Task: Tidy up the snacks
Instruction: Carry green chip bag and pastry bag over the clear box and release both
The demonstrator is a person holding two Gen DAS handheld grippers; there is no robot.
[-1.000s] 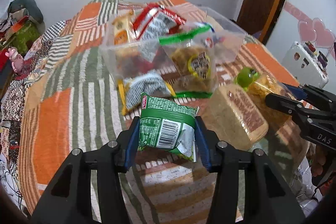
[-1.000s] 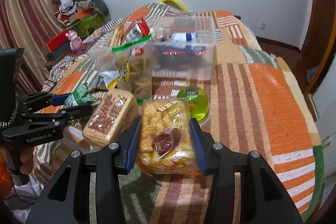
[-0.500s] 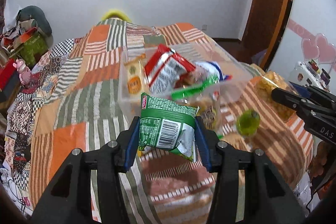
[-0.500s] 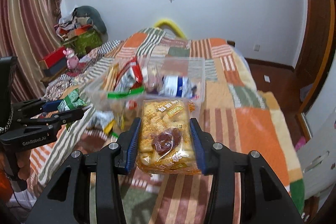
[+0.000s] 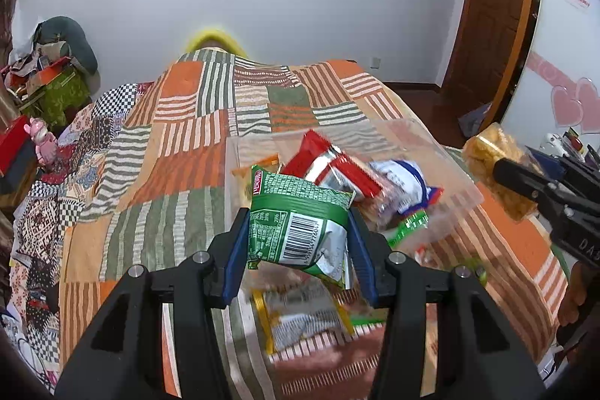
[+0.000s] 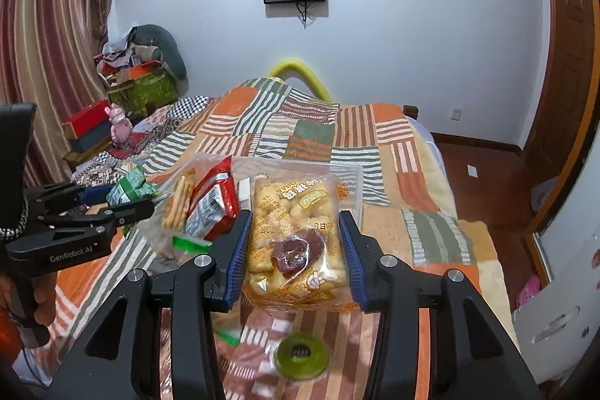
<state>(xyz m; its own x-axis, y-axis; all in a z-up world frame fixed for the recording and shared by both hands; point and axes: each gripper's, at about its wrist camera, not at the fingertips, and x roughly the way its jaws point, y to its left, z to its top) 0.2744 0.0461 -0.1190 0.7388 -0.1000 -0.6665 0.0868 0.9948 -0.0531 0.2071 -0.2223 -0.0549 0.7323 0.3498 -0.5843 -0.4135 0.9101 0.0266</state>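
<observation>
My left gripper (image 5: 298, 231) is shut on a green snack packet (image 5: 296, 223) and holds it in the air in front of the clear plastic bin (image 5: 459, 180). My right gripper (image 6: 294, 242) is shut on a clear bag of yellow biscuits (image 6: 296, 238), held above the bed near the bin (image 6: 352, 175). The bin holds a red packet (image 5: 333, 167), a blue-white packet (image 5: 405, 182) and crackers (image 6: 178, 201). The left gripper (image 6: 123, 199) shows in the right wrist view, and the right one (image 5: 525, 175) in the left wrist view.
A green round jelly cup (image 6: 302, 355) and a yellow-edged packet (image 5: 300, 317) lie on the patchwork bedspread (image 5: 168, 152) below the grippers. A green-topped bag (image 6: 191, 242) leans by the bin. Clutter and boxes (image 6: 131, 85) sit left of the bed.
Both grippers have risen and moved forward with their snacks; the bin now sits closer below them, and the snacks on the bed have dropped lower in view.
</observation>
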